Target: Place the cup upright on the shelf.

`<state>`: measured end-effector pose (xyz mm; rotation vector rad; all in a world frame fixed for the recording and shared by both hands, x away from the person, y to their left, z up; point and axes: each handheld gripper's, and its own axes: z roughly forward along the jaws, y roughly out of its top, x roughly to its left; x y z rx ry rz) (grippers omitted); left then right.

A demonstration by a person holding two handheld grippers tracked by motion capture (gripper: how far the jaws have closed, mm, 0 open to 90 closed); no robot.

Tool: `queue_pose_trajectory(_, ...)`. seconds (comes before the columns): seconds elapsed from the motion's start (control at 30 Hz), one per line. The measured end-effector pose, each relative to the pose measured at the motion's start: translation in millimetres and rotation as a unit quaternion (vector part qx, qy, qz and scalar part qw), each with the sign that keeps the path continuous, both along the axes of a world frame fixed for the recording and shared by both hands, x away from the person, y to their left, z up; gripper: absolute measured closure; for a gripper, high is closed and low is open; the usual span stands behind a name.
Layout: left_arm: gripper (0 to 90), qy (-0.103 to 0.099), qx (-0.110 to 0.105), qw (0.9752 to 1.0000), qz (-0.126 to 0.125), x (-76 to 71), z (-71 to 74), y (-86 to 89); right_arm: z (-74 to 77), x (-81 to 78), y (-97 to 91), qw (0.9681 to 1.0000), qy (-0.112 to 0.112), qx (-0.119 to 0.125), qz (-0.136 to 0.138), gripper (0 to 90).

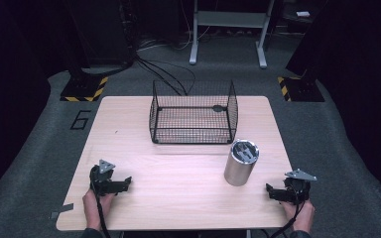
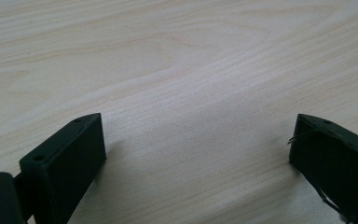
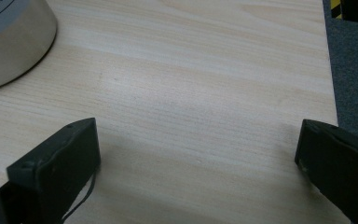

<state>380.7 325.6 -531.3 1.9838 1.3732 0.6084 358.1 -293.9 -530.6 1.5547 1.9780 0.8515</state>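
A black wire basket [image 1: 193, 113] stands at the back middle of the wooden table [image 1: 178, 168]. A metal cylinder [image 1: 241, 162] with dark utensils in it stands in front of the basket's right corner; its base [image 3: 9, 42] is at the upper left of the right gripper view. My left gripper [image 1: 127, 182] rests near the front left, held by a hand, jaws wide apart over bare wood [image 2: 196, 126]. My right gripper [image 1: 269, 191] rests at the front right, jaws also wide apart with nothing between them [image 3: 196, 140].
The table's right edge [image 3: 328, 70] lies close beside the right gripper, with grey carpet beyond. Behind the table are cables, a desk frame [image 1: 228, 29] and two yellow-black striped stand bases [image 1: 83, 89].
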Motion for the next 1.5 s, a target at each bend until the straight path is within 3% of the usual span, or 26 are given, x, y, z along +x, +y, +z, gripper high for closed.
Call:
queue_pose_trajectory(0.5,3.4,0.0,0.0,1.0,0.0,0.0,0.1,0.0,2.0,1.9,-0.6,0.9999,0.012,-0.007,0.0,0.0)
queue_pose_trajectory(0.7,3.4,0.0,0.0,1.0,0.0,0.0,0.1,0.0,5.9,-0.2,-0.7,0.9998,0.016,0.01,-0.006,0.0)
queue_pose_trajectory(1.0,3.5,0.0,0.0,1.0,0.0,0.0,0.0,-0.1,27.9,-14.5,6.7,0.9997,0.009,0.023,0.007,0.0)
queue_pose_trajectory(1.23,3.5,0.0,0.0,1.0,0.0,0.0,0.1,0.0,50.4,-19.5,21.1,0.9992,-0.006,0.019,0.036,0.0)
queue_pose_trajectory(1.5,3.5,0.0,0.0,1.0,0.0,0.0,0.0,0.0,71.5,-20.0,38.9,0.9972,-0.008,0.018,0.072,0.0)
